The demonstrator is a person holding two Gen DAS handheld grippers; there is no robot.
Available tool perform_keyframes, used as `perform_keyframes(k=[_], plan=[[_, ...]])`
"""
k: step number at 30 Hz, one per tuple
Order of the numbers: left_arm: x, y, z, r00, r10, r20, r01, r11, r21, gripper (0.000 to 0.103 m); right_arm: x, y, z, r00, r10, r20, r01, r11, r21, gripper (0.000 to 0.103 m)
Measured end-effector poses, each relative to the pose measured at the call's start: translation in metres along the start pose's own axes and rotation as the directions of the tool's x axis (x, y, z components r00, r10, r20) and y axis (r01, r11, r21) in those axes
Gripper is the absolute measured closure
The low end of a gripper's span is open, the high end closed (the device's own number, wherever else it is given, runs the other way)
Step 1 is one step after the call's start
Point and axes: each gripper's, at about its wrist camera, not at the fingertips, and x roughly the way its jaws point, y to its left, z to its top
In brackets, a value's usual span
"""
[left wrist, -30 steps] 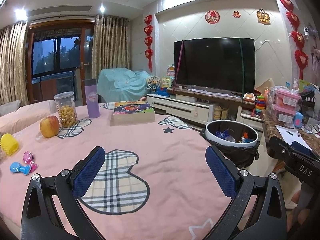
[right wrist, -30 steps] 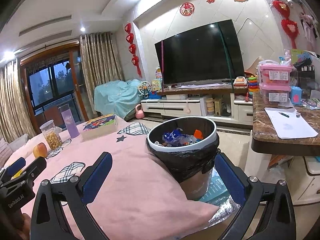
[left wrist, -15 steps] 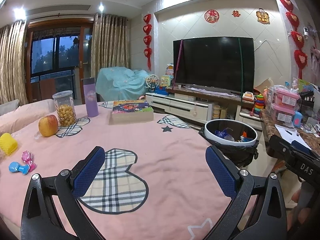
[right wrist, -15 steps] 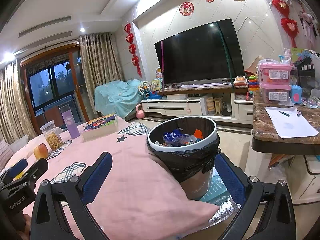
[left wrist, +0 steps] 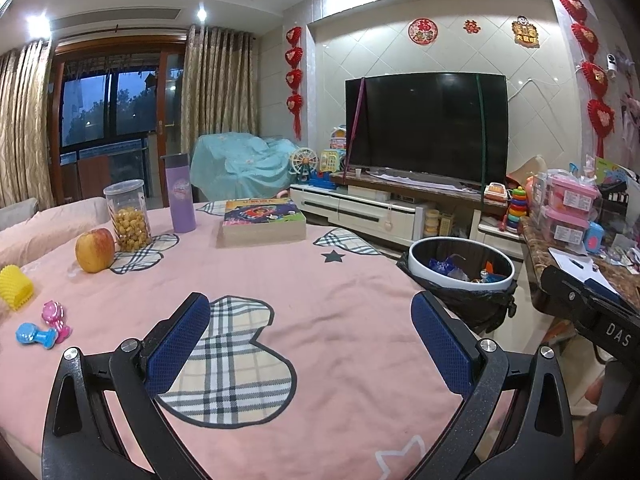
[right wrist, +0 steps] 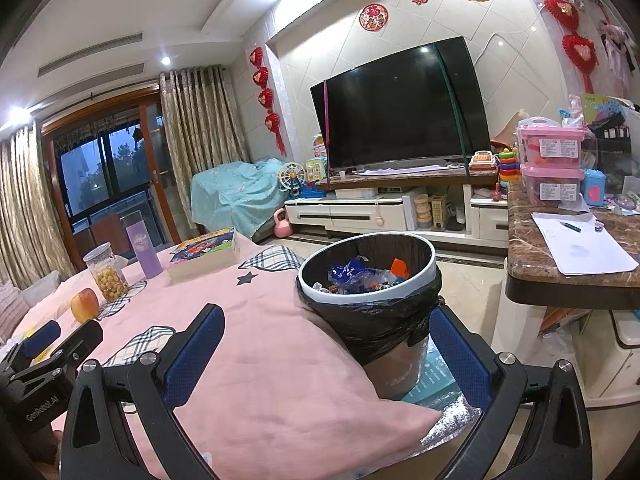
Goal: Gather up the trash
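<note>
trash bin (right wrist: pixel 366 304): one, wrappers inside; both grippers' fingers (left wrist: pixel 178 346) (right wrist: pixel 192 358) spread wide, empty

A home living room is shown: a large television (left wrist: pixel 426 126) is mounted above a low white cabinet (left wrist: pixel 360 214), red festive ornaments (left wrist: pixel 294 80) are hung on the tiled wall, curtains (left wrist: pixel 218 120) are drawn beside a balcony door, and children's toys (left wrist: pixel 516 202) are scattered about.
</note>
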Motion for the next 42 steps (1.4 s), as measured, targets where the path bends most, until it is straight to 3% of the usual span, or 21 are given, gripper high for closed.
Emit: perform_keyframes(k=[42], plan=[[0.011,0.005,-0.005,0.999,-0.020,-0.037,0.020,1.000,0.005,0.000,-0.002,0.010,0.000,0.999,0.030,-0.015,-0.030,0.999,0.040,0.000]])
